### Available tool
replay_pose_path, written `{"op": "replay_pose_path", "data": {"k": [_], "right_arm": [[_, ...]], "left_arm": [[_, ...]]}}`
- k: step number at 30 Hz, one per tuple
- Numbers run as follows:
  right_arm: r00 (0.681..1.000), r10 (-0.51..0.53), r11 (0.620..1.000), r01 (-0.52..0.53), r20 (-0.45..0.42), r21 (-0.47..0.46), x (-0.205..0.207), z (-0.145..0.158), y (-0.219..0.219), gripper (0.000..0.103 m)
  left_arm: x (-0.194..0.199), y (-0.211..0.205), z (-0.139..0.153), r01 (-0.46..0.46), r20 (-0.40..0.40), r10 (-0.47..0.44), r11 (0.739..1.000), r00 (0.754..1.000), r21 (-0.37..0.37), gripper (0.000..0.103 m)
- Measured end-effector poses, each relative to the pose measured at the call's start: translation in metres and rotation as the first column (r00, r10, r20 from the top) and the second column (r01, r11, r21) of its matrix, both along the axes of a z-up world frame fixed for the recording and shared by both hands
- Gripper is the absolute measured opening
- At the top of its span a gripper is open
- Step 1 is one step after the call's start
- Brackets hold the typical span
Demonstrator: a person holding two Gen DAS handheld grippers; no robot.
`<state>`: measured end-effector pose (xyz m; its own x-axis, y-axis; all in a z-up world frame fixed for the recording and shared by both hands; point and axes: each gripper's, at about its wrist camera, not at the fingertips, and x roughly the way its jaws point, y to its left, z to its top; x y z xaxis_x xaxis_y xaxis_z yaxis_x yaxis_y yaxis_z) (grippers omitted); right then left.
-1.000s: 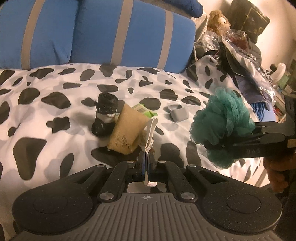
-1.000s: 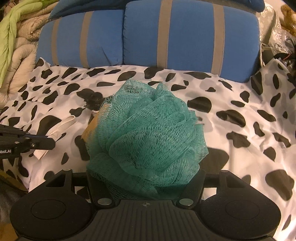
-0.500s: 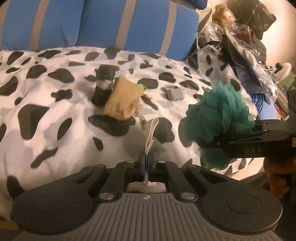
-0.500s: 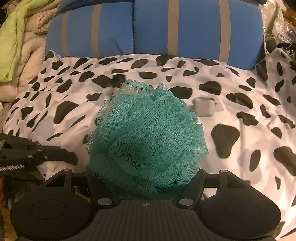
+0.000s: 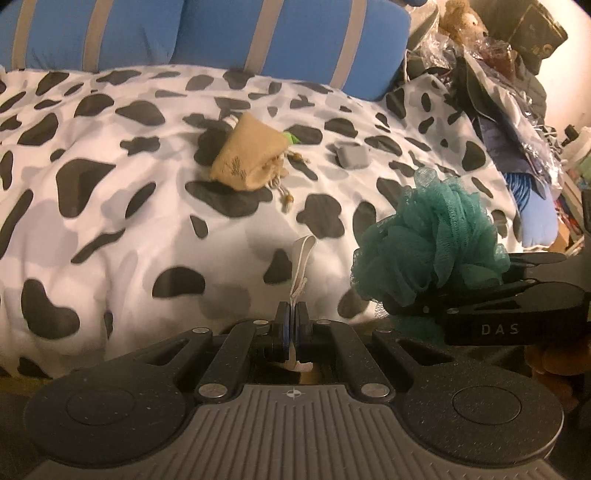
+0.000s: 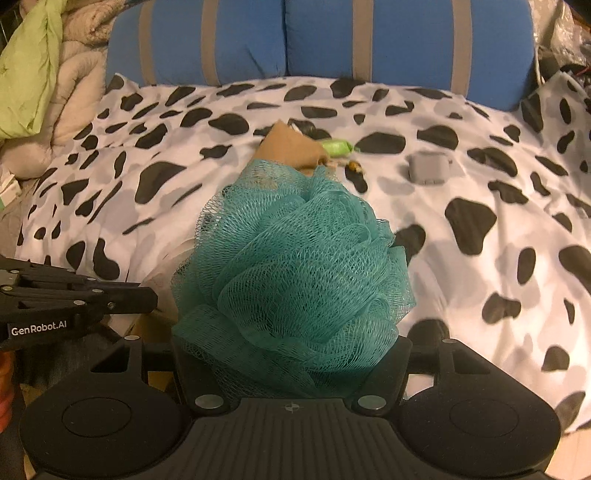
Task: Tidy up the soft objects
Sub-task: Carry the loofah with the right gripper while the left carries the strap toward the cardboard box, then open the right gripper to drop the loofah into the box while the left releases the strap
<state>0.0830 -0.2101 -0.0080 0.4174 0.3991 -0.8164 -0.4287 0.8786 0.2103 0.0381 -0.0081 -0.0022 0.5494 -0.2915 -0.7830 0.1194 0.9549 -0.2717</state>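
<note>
My right gripper (image 6: pixel 291 354) is shut on a teal mesh bath pouf (image 6: pixel 291 266), held above the near edge of the bed; the pouf also shows in the left wrist view (image 5: pixel 432 240). My left gripper (image 5: pixel 292 325) is shut on a white cord loop (image 5: pixel 302 258) that sticks up from its pads. The left gripper shows at the left of the right wrist view (image 6: pixel 147 295). A tan burlap pouch (image 5: pixel 247 157) lies mid-bed, with a black item behind it and a green item (image 6: pixel 337 147) beside it. A grey soft block (image 5: pixel 352 156) lies to its right.
The bed has a cow-print cover (image 5: pixel 110 206). Blue striped pillows (image 6: pixel 369 40) stand at the back. Clutter of bags and a teddy bear (image 5: pixel 461 22) is piled at the right. Beige and green blankets (image 6: pixel 40 74) are heaped at the left.
Both grippers have pulled back toward the bed's near edge with the pouf and cord still held. The pouch and grey block now look farther away.
</note>
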Motion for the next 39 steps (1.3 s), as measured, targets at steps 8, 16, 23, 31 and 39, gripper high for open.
{"op": "replay_pose_path", "data": {"k": [8, 16, 23, 31, 39], "right_arm": [[0.997, 0.047, 0.999, -0.048, -0.055, -0.022, -0.021, -0.004, 0.005, 0.067], [0.994, 0.050, 0.997, -0.055, -0.099, -0.048, -0.032, -0.010, 0.003, 0.069], [0.991, 0.037, 0.997, -0.045, -0.128, -0.060, -0.032, -0.014, -0.001, 0.070], [0.987, 0.057, 0.995, -0.069, -0.150, -0.074, -0.033, -0.018, 0.000, 0.070], [0.973, 0.122, 0.983, -0.146, -0.194, -0.116, -0.038, -0.026, 0.015, 0.100]], "left_arm": [[-0.012, -0.007, -0.008, 0.013, -0.121, -0.013, 1.000, 0.993, -0.003, 0.003], [-0.015, -0.007, -0.015, 0.019, -0.195, -0.028, 0.999, 0.980, -0.047, 0.005], [-0.013, -0.015, -0.014, 0.039, -0.199, -0.044, 0.999, 0.979, -0.030, 0.055], [-0.011, -0.011, -0.012, -0.030, -0.181, 0.034, 0.999, 0.983, 0.024, 0.059], [-0.008, 0.006, -0.011, -0.146, -0.172, 0.161, 0.985, 0.972, 0.096, 0.059]]}}
